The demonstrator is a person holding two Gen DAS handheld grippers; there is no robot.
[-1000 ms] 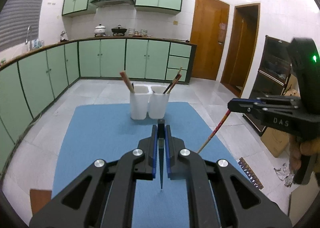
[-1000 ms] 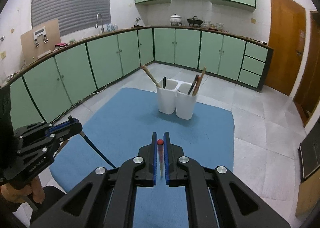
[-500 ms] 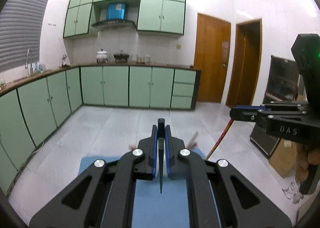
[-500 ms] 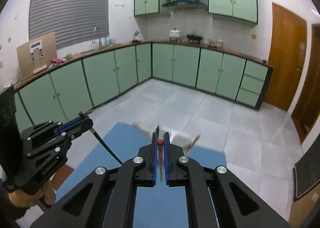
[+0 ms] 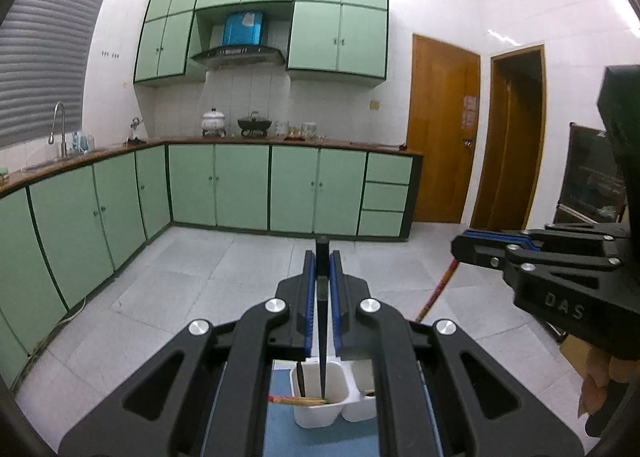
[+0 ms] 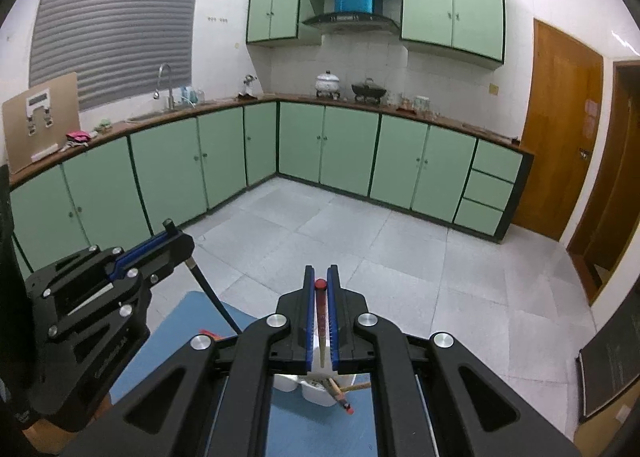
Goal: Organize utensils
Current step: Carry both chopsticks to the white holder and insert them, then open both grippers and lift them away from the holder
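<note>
My left gripper (image 5: pixel 322 255) is shut on a black chopstick (image 5: pixel 322 329). The stick hangs tip-down over the left compartment of the white two-part holder (image 5: pixel 316 415). That compartment holds a wooden chopstick (image 5: pixel 298 400) and a dark one. My right gripper (image 6: pixel 320 271) is shut on a red-tipped wooden chopstick (image 6: pixel 320 321), which hangs above the holder (image 6: pixel 316 391). Two more chopsticks (image 6: pixel 340 397) lean out of its near compartment. Each gripper shows in the other's view: the right gripper (image 5: pixel 480 247) with its reddish stick (image 5: pixel 436 289), the left gripper (image 6: pixel 172 245) with its black stick (image 6: pixel 212 297).
The holder stands on a blue mat (image 6: pixel 192 321) laid over a grey tiled floor (image 6: pixel 400 257). Green cabinets (image 5: pixel 240 185) line the far and left walls. Wooden doors (image 5: pixel 440 129) are at the right, with a dark cabinet (image 5: pixel 592 173) beside them. A hand (image 5: pixel 604 373) grips the right handle.
Both grippers rose and moved forward over the holder. It slid from the middle of each view to the bottom edge, under the fingers. Both still hold their chopsticks.
</note>
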